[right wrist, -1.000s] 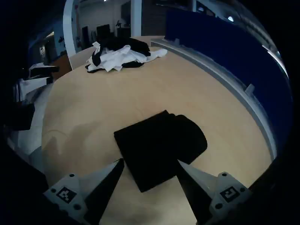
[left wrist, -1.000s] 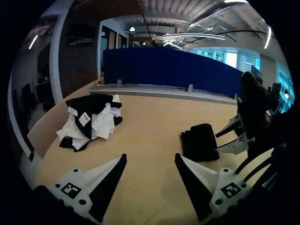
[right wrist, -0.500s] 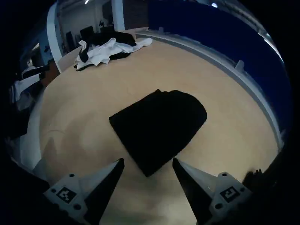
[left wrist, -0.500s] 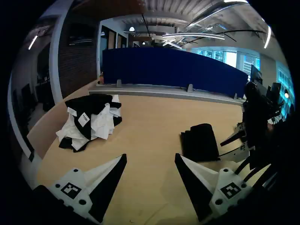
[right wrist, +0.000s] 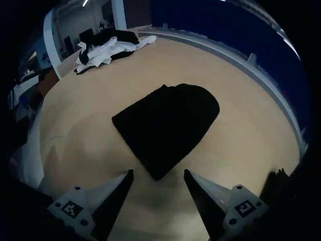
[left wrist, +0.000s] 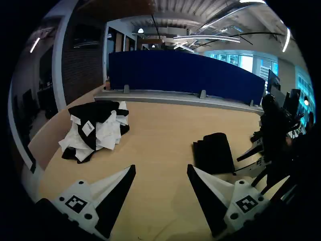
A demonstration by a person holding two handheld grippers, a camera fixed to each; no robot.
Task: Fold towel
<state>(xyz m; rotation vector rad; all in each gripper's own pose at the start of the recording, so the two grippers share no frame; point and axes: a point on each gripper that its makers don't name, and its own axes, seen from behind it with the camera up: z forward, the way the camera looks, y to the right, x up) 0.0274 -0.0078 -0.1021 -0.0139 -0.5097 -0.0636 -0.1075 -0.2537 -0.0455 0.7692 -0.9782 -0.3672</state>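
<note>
right gripper (right wrist: 157, 172): the fingers are standing wide apart and gripping nothing. it is hanging over the table (right wrist: 248, 136), and the near corner of the black towel (right wrist: 168, 120) is showing at twelve o'clock, just at the gap. the corner appears to lie below the tips, unpinched.

left gripper (left wrist: 161, 165): the fingers are likewise spread wide and empty, hanging over bare tabletop. from here the towel is lying at about one o'clock, well apart from the tips.

towel: it is resting near the middle of the table as a compact, layered rectangle. one end is rounded where the layers are turning over. by its look it is soft, light and limp, not fragile. being several layers thick, it will likely sag if lifted by one point. hold is best taken at the near corner or along the near edge, pinching all layers together. on the smooth wood the stack may skid ahead of a finger rather than ride onto it.

surroundings: a heap of black and white cloths (left wrist: 94, 130) is lying at about ten o'clock from the left gripper, well apart from the towel. a blue partition (left wrist: 180, 74) is running along the table's far edge at twelve o'clock.
</note>
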